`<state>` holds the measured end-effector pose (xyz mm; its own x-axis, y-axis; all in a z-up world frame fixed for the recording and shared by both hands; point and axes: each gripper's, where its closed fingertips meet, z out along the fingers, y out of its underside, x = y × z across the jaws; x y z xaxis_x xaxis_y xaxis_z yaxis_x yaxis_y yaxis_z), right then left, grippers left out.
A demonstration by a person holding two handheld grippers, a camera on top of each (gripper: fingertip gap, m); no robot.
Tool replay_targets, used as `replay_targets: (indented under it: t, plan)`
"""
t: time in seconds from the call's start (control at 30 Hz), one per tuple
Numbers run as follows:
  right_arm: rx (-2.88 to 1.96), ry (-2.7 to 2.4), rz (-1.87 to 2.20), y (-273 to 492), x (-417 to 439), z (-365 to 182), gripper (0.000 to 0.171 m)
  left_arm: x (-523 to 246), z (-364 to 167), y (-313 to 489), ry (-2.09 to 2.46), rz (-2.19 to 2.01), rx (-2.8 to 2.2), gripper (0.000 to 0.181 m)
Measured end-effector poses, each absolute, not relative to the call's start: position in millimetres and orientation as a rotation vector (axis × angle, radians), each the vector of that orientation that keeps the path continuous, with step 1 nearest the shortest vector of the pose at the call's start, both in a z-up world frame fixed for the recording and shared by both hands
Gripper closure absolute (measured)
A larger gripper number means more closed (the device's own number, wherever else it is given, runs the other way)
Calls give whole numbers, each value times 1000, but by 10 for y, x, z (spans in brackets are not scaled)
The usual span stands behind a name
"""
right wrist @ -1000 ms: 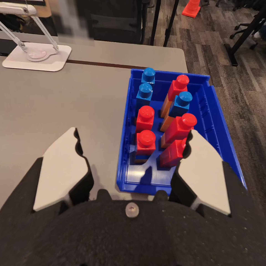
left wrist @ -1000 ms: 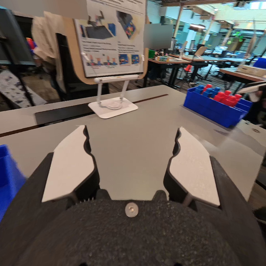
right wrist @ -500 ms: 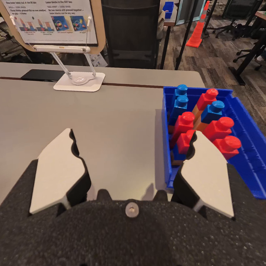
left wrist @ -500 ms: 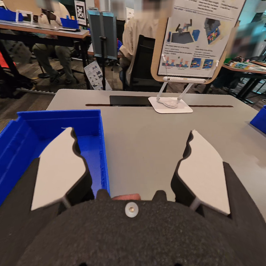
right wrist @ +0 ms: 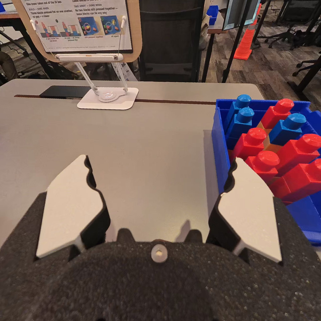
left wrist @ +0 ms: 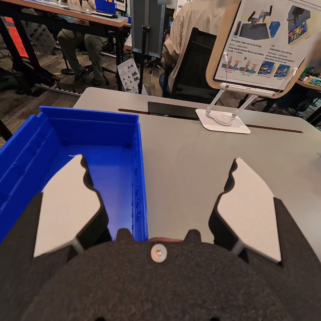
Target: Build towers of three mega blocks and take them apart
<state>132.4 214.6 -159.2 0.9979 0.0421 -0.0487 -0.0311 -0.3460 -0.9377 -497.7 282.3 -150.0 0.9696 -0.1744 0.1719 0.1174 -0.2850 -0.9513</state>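
In the right wrist view a blue bin (right wrist: 219, 156) at the table's right edge holds several upright towers of red, blue and orange mega blocks (right wrist: 251, 144). My right gripper (right wrist: 160, 159) is open and empty over bare table, its right finger just in front of that bin's left wall. In the left wrist view an empty blue bin (left wrist: 139, 173) sits at the table's left side. My left gripper (left wrist: 159, 159) is open and empty, its left finger over the empty bin and its right finger over the table.
A white stand (right wrist: 107, 99) holding an instruction board (right wrist: 81, 26) is at the back middle of the grey table (right wrist: 139, 147); it also shows in the left wrist view (left wrist: 224, 121). A black chair (left wrist: 189, 69) and seated people are behind the table.
My left gripper has swung left, from facing the block bin to over the empty bin. My right gripper has moved left and tilted up, so the block bin now lies at its right.
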Motion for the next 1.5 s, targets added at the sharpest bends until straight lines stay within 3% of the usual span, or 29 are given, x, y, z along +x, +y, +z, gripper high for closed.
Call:
replay_targets:
  t: [1.5]
  plan:
    - [-1966,6,108,2132,1234,-1910,33,-4990,-1764,2813,48,-317,-1894,38]
